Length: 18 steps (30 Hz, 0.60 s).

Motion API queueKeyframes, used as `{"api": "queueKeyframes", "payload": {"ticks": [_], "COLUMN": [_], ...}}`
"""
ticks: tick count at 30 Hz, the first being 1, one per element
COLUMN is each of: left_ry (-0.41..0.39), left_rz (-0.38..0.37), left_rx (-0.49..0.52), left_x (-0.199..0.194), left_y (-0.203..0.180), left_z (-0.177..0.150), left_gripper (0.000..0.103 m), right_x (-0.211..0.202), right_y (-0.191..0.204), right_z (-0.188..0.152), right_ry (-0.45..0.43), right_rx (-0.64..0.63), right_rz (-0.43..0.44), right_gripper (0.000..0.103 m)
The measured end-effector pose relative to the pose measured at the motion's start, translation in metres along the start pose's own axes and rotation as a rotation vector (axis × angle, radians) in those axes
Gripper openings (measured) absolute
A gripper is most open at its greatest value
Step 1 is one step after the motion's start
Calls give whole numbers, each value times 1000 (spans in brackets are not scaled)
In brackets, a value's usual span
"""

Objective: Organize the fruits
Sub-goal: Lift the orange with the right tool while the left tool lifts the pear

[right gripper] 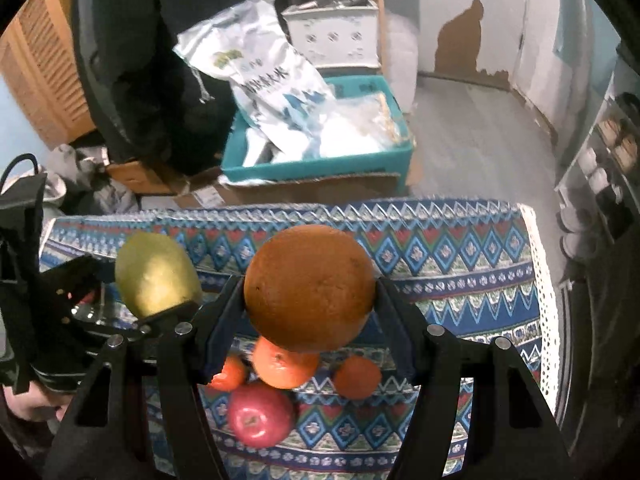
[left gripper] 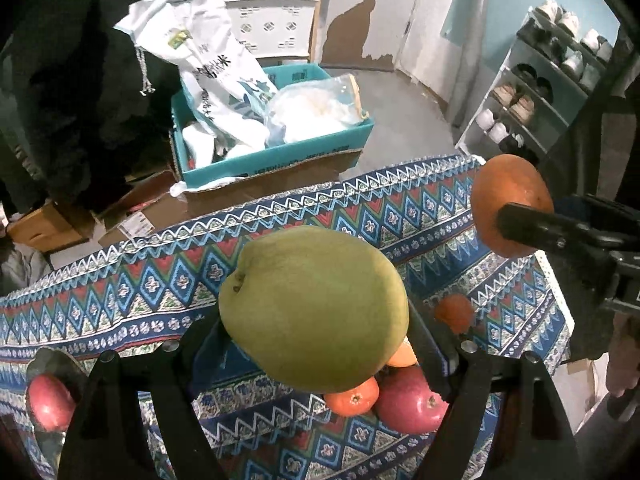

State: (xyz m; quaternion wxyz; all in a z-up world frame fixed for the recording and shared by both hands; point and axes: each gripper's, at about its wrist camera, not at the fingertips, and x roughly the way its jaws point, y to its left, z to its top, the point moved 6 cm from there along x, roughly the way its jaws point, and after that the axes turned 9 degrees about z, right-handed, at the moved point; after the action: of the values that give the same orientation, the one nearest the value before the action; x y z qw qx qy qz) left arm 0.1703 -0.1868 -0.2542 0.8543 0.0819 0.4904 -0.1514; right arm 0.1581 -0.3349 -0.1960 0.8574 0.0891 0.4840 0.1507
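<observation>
My left gripper [left gripper: 316, 320] is shut on a big green pear [left gripper: 314, 306] and holds it above the patterned tablecloth [left gripper: 120, 292]. My right gripper [right gripper: 310, 300] is shut on a large orange [right gripper: 310, 286], also held above the table. Below on the cloth lie a red apple [right gripper: 260, 416], an orange [right gripper: 286, 364] and two small tangerines [right gripper: 357, 376]. From the left wrist view the right gripper's orange [left gripper: 510, 204] shows at the right; from the right wrist view the pear [right gripper: 156, 274] shows at the left. Another red apple [left gripper: 50, 402] sits in a metal dish at the lower left.
Behind the table stands a teal box [left gripper: 276, 152] holding white bags, on cardboard boxes [left gripper: 152, 208]. A shoe rack [left gripper: 532, 92] is at the right. The table's far edge [right gripper: 320, 208] and right edge [right gripper: 548, 300] are near.
</observation>
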Motion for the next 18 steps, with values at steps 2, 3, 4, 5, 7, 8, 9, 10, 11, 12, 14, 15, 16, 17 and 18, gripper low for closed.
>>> {"api": "queueKeyframes", "payload": {"ticks": [2, 3, 4, 5, 7, 8, 9, 10, 11, 12, 14, 15, 16, 17, 18], "left_ry": [-7, -14, -19, -26, -35, -36, -38, -37, -37, -39, -43, -46, -48, -51, -53], "left_rz": [-1, -1, 0, 3, 2, -1, -4, -5, -6, -6, -3, -1, 2, 4, 6], "left_rx": [-4, -5, -5, -2, -4, -9, -16, -22, -31, -38, -53, -62, -67, -72, -80], "left_x": [-8, -13, -16, -22, -31, -34, -39, -43, -48, -51, -59, -64, -68, -72, -76], "left_y": [2, 3, 4, 6, 9, 12, 15, 19, 24, 27, 35, 40, 43, 47, 53], "left_z": [0, 0, 1, 1, 1, 1, 1, 0, 0, 0, -1, -2, -3, -5, -7], "left_gripper": [84, 84, 84, 84, 84, 84, 84, 84, 84, 84, 84, 84, 84, 84, 84], "right_x": [-5, -7, -9, -11, -16, -18, -19, -20, -21, -23, -25, -26, -27, -27, -28], "right_y": [9, 12, 16, 20, 27, 31, 33, 36, 39, 44, 50, 54, 58, 59, 63], "right_z": [4, 5, 6, 8, 11, 12, 13, 14, 14, 16, 17, 17, 17, 17, 18], "right_ry": [-9, -13, -17, -20, -29, -33, -36, -39, -43, -46, -49, -51, -53, -53, -55], "right_rx": [-18, -24, -30, -33, -43, -49, -52, -56, -61, -67, -78, -86, -92, -96, -101], "right_rz": [2, 4, 8, 12, 24, 29, 31, 36, 41, 48, 55, 59, 64, 68, 73], "right_gripper": [65, 65, 65, 65, 65, 65, 65, 65, 65, 65, 65, 65, 65, 65, 65]}}
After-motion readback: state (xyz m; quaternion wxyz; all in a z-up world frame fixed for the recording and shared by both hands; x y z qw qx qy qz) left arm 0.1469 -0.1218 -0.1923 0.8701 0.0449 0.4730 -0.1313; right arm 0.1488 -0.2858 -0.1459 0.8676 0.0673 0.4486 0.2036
